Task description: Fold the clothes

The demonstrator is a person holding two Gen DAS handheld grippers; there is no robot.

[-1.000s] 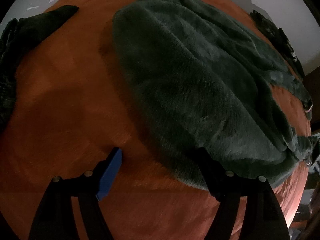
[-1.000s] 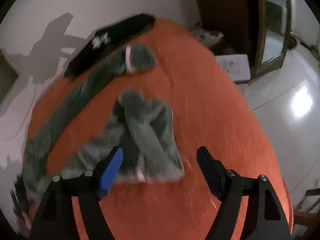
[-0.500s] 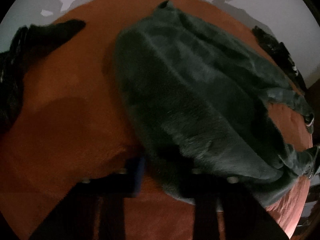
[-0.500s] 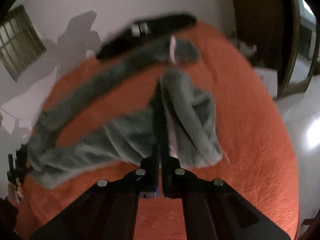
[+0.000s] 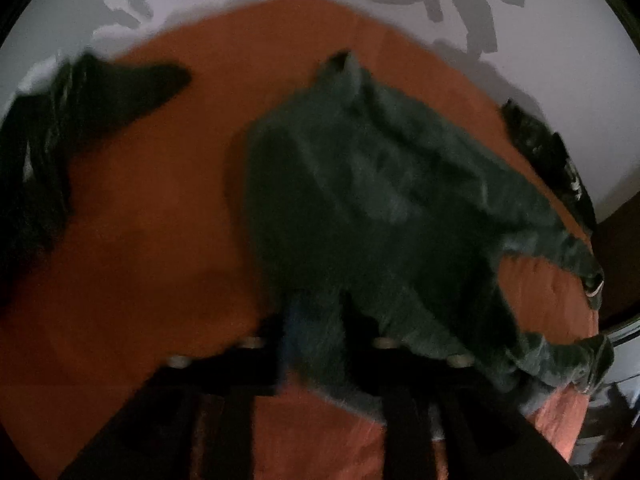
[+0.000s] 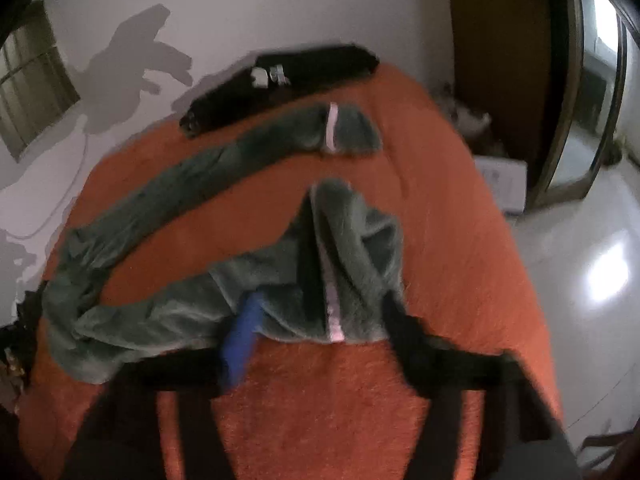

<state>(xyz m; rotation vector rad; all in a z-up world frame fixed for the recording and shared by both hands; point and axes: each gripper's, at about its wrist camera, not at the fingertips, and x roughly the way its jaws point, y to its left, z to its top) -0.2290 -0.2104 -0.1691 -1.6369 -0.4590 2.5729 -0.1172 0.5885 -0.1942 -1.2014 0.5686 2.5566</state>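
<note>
A dark green fleece garment (image 5: pixel 380 200) lies spread on the orange bedcover (image 5: pixel 140 240). My left gripper (image 5: pixel 318 320) stands at its near edge with a bunch of fleece filling the narrow gap between the fingers; the jaws are opening and the pads still touch the cloth. In the right wrist view one pink-striped end of the garment (image 6: pixel 360 248) lies folded between the fingers of my right gripper (image 6: pixel 320 320). Its jaws are opening and stand wide, not pressing the cloth. The other long end (image 6: pixel 280 136) stretches off to the far left.
A black garment (image 5: pixel 80 120) lies at the bed's far left and a black item (image 6: pixel 300 72) along the far edge by the wall. The bed drops off on the right to a shiny floor with a white box (image 6: pixel 500 180) and a door frame (image 6: pixel 580 120).
Both grippers went from wide open to clamped on the fleece, and both have now parted again. The left one rose, lifting the garment's near edge. The right end of the garment got pulled nearer and bunched.
</note>
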